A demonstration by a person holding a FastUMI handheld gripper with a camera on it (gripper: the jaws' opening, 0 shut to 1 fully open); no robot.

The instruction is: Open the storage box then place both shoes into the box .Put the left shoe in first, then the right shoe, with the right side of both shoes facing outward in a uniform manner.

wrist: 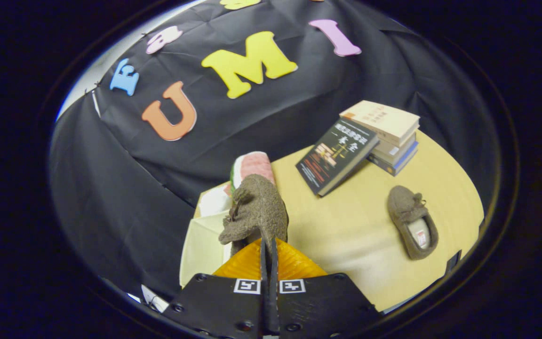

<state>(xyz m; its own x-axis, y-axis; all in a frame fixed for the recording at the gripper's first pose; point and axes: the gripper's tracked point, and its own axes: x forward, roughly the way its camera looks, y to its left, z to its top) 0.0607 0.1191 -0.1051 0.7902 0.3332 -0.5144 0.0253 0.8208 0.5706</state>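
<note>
A pale wooden table [360,221] is seen against the booth's black cloth wall [125,188], the whole scene tilted in the gripper view. At the near side, the gripper [269,252] is seen with its two fingers brought almost together, and the edge of a fuzzy brown shoe [258,207] is pinched between them; the shoe is held up just ahead of the fingertips, its body rising beyond them with a small bow visible on its side. Below and beside the held shoe, a light cream storage box [200,245] is seen at the table's edge nearest the wall, and its lid state cannot be judged from here. Just beyond the held shoe, a rounded pink and white object with a green edge [251,165] is partly hidden, and what it is cannot be told. The second brown shoe [412,221] is found lying flat on the table well apart from the gripper, its opening turned upward so that a pale insole is shown. Farther back on the table, a dark-covered book [336,155] is leaned at a slant against a small stack of books [388,134], with which it is in contact. The stack is set near the table's far edge, close to the cloth wall.
</note>
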